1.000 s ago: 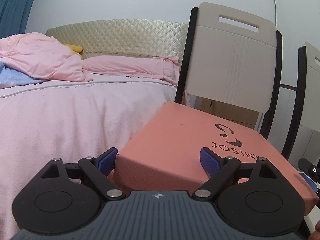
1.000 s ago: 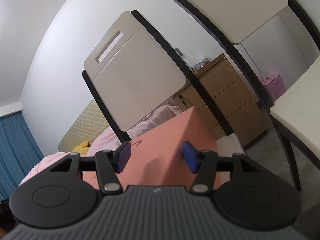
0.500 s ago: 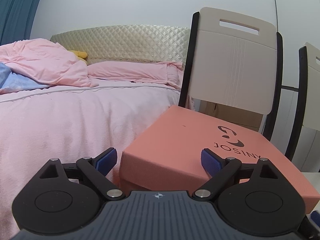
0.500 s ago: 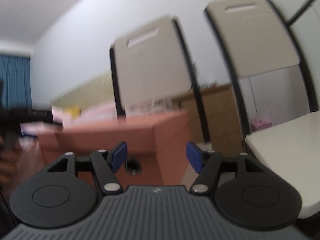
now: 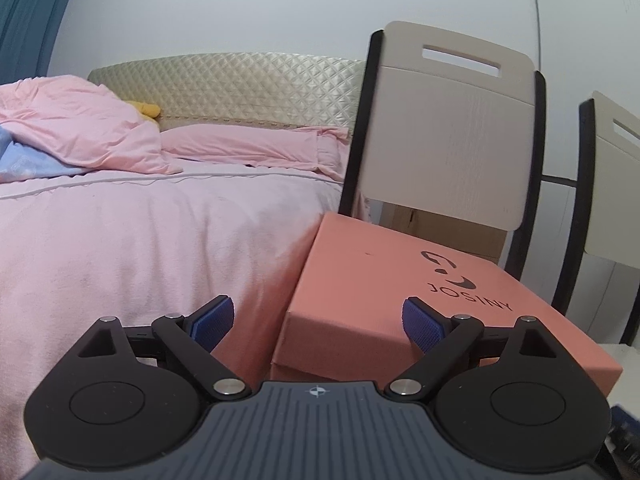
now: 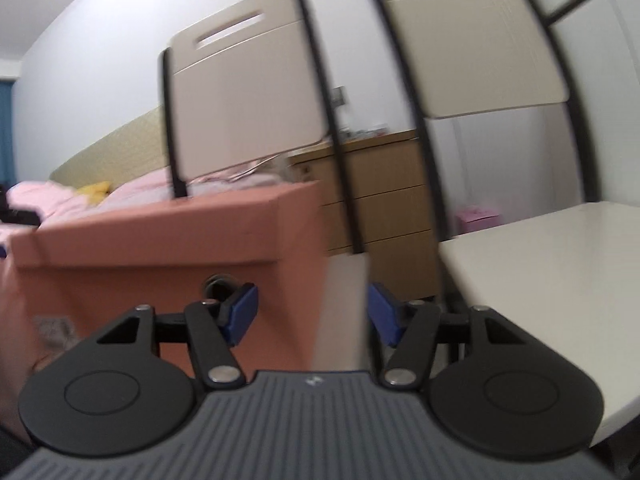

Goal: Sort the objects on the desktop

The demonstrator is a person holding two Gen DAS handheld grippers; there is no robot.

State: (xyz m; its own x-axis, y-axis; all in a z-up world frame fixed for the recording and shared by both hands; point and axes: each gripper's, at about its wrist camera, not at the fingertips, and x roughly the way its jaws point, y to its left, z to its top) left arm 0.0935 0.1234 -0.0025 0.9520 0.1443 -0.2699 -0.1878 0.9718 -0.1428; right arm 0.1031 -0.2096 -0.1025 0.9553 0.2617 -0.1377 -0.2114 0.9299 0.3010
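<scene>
Left wrist view shows my left gripper with its blue fingers spread wide and holding nothing. Just past them sits the salmon-pink shoebox with the word JOSINY on its lid. The lid is on, and the box's near corner sits between my fingers, but they do not touch it. Behind it stand a beige chair and a bed with pink covers. My right gripper is spread apart too, and it grips nothing. From that side I see the shoebox from its end, with a round hole in the wall and its corner right in front of my fingers. Only this view shows the white tabletop to the right and the wooden drawers at the back. Only the left view shows the top of the lid and its name. The right picture is blurry. I think the sorting has hardly begun: the box is closed, and I cannot see any small things to sort yet. My guess is that I must take hold of the box or lift its lid first.
</scene>
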